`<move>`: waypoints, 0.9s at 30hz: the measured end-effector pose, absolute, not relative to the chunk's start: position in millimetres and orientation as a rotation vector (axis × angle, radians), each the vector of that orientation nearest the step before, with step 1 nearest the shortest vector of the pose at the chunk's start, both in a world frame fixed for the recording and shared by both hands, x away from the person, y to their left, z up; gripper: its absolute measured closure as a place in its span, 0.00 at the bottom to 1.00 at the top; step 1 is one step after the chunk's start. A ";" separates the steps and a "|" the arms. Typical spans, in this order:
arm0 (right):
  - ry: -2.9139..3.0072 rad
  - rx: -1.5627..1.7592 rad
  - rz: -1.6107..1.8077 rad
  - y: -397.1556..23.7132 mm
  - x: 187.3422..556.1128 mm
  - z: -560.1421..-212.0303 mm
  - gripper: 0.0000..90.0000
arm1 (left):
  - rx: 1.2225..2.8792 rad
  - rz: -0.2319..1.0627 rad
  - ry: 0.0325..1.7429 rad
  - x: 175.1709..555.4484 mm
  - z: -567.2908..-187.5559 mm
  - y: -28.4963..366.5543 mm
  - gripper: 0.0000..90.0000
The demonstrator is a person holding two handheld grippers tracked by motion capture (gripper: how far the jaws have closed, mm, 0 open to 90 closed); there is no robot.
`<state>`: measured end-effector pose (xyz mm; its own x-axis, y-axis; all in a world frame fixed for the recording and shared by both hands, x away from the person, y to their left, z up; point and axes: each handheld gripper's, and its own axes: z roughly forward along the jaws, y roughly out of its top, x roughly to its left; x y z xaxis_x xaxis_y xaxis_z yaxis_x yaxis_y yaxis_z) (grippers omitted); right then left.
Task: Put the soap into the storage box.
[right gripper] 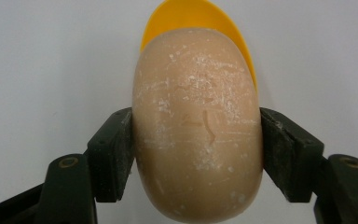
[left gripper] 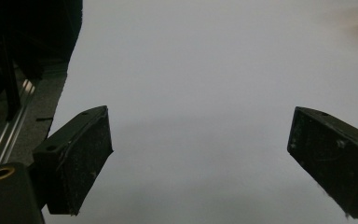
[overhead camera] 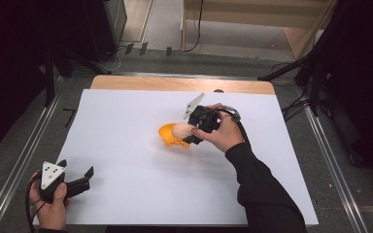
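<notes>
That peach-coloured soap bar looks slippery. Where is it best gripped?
Across its narrow middle, as the right gripper does now: one pad on each broad side of the soap, coming end-on. The rounded ends might slip out; the flatter sides give the pads a seat. The yellow dish lies beyond.

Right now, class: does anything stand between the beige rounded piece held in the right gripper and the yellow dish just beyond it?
Nothing visible does. The right gripper is shut on the beige piece, and the yellow dish sits directly behind it; the high view shows the piece at the dish.
</notes>
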<state>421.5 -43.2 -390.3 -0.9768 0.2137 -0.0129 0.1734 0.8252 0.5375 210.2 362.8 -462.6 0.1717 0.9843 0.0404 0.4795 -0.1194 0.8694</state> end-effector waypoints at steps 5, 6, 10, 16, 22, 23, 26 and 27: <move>2.953 0.309 0.844 -37.2 426.5 -390.3 0.37 | 1.710 0.863 1.403 210.2 -462.5 362.9 0.07; 2.952 0.299 0.833 -35.5 427.7 -390.9 0.37 | 1.709 0.862 1.403 210.2 -462.6 363.0 0.07; 2.965 0.294 0.814 -30.2 430.1 -392.3 0.37 | 1.711 0.862 1.403 210.2 -462.6 363.1 0.07; 2.987 0.299 0.786 -23.2 432.9 -394.6 0.37 | 1.708 0.859 1.402 210.0 -462.5 363.4 0.07; 2.999 0.311 0.825 -22.5 435.7 -396.3 0.36 | 1.709 0.860 1.402 210.2 -462.6 363.1 0.07; 3.007 0.315 0.819 -21.9 435.1 -397.1 0.36 | 1.711 0.860 1.401 210.2 -462.6 363.1 0.07; 2.980 0.303 0.833 -20.2 435.2 -399.1 0.33 | 1.709 0.861 1.401 210.0 -462.6 363.1 0.07; 2.958 0.308 0.863 -20.5 435.3 -398.4 0.32 | 1.709 0.862 1.400 210.0 -462.6 363.1 0.07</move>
